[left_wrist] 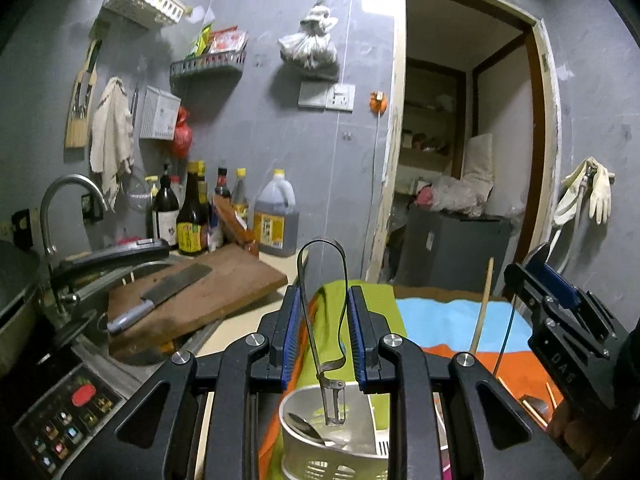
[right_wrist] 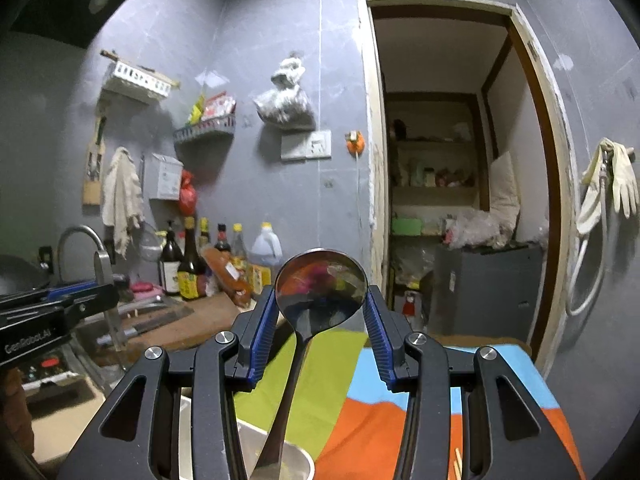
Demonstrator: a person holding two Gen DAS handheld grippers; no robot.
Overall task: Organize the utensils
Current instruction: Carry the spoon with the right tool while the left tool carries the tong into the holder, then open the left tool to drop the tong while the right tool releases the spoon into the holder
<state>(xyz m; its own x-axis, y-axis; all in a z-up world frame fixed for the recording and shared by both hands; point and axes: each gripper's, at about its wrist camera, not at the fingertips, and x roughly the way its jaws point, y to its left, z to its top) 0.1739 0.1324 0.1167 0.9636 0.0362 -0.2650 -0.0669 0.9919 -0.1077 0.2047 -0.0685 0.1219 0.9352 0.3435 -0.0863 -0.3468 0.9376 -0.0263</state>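
My left gripper [left_wrist: 324,300] is shut on a metal peeler [left_wrist: 340,312], its blue pads pressing the looped handle. The peeler's blade end hangs just above a white slotted utensil holder [left_wrist: 304,464] with a spoon [left_wrist: 304,426] lying inside. In the right wrist view my right gripper [right_wrist: 321,294] is shut on the bowl of a large metal spoon [right_wrist: 320,292]; its handle slants down toward the holder's rim [right_wrist: 296,454]. The right gripper [left_wrist: 560,304] shows at the right edge of the left view, and the left gripper [right_wrist: 60,308] at the left edge of the right view.
A green, blue and orange cloth [left_wrist: 460,320] covers the table under the holder. To the left lie a wooden cutting board [left_wrist: 224,280] with a cleaver [left_wrist: 160,292], a tap [left_wrist: 60,200], sauce bottles [left_wrist: 192,216] and a cooker panel [left_wrist: 68,412]. A pale stick [left_wrist: 482,308] stands right of the holder.
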